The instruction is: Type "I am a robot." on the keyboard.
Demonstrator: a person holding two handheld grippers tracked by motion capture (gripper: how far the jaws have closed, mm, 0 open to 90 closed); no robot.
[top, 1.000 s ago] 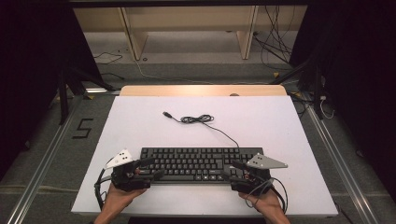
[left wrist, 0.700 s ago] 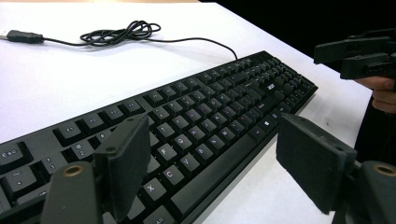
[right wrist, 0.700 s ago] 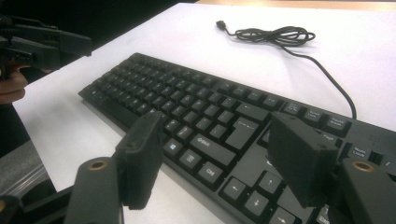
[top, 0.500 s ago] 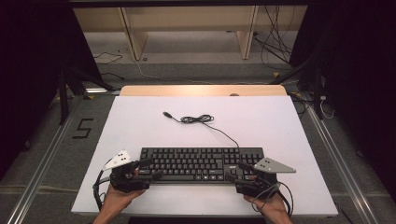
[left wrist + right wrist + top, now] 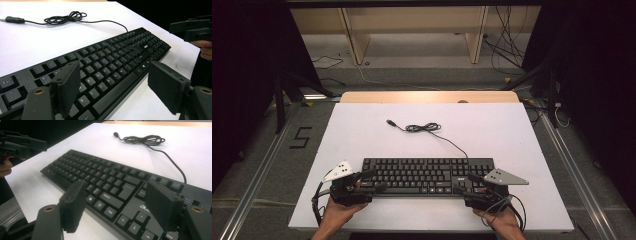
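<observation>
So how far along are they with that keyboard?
Early or just finished: the keyboard lies flat on the white table. The left gripper and right gripper sit open at its ends, gripping nothing. Its cable lies coiled and unplugged.

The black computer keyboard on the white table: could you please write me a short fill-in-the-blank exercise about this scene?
1. The black computer keyboard lies on a table whose top is ____.
2. Its thin black cable ends in a plug that is ____ into anything.
3. The left hand-held gripper is at the keyboard's ____ end.
4. The right hand-held gripper has its jaws ____.

Missing words: white; not plugged; left; open
</observation>
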